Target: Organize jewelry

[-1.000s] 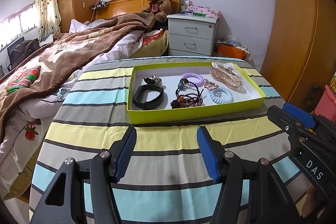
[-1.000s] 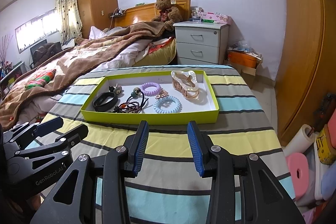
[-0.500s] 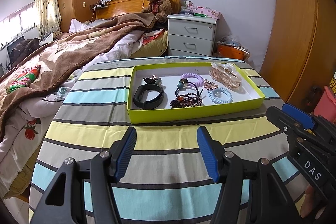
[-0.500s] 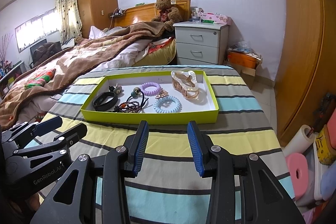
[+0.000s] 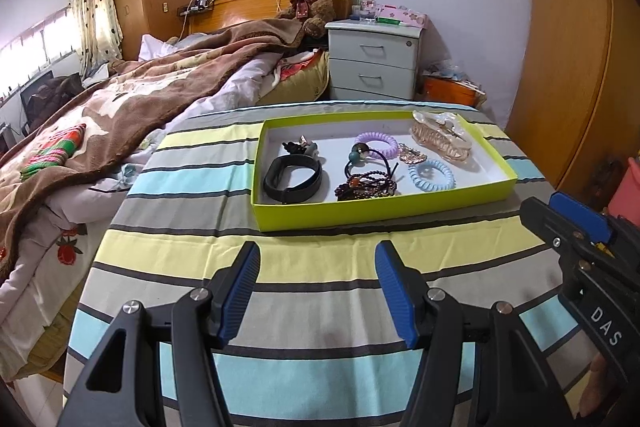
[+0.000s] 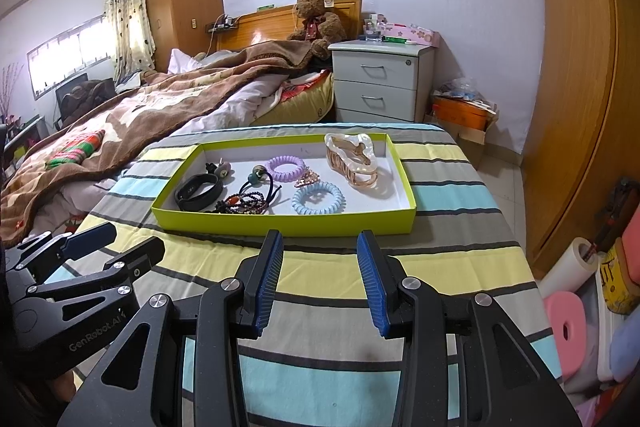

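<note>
Before the jewelry tray (image 5: 360, 217), both grippers' fingers (image 5: 390, 275) (image 6: 266, 267) spread, empty.

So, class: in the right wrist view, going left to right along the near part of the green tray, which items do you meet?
Black wristband → dark beaded bracelets → blue spiral hair tie, all in the green tray.

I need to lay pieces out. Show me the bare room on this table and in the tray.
Free: striped cloth between tray and both grippers, the strip left of the tray, and the tray's far floor behind the black band. Crowded: around the bead bracelets and blue coil tie.
</note>
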The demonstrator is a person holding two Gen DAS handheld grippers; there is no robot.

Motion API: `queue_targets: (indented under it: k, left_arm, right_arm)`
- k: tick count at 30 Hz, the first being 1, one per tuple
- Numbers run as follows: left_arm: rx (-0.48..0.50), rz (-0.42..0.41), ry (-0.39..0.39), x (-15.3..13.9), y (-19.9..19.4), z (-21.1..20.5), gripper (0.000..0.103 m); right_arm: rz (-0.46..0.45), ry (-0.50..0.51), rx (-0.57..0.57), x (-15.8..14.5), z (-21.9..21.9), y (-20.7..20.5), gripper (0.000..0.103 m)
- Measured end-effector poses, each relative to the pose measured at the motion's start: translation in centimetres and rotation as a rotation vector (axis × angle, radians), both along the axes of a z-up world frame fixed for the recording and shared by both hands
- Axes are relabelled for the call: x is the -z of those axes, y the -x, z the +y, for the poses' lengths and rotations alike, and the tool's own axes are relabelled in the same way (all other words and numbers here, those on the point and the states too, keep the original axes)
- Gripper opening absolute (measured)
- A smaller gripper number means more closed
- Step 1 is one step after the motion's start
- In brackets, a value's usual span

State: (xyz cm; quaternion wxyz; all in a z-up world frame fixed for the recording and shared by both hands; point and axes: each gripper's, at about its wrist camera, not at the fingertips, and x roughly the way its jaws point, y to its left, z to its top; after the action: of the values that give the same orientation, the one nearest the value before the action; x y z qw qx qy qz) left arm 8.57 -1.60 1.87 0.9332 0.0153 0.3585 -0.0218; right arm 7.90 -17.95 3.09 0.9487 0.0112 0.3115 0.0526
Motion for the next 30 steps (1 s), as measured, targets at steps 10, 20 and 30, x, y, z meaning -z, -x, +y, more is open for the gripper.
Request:
queue_targets:
  k: [10, 20, 30]
  left_arm:
    - [-0.008, -0.004, 0.015, -0.06, 0.09, 0.44, 0.062]
    - [-0.008, -0.004, 0.017, -0.16, 0.22, 0.55, 0.062]
    - [-0.010, -0.008, 0.020, -0.46, 0.41, 0.51, 0.062]
  right_arm:
    - [0.002, 0.001, 0.001, 0.04, 0.02, -0.01, 0.040]
    - [-0.002, -0.001, -0.003, 0.12, 0.06, 0.15, 0.040]
    - [-0.005, -0.002, -0.005, 0.10, 0.16, 0.30, 0.040]
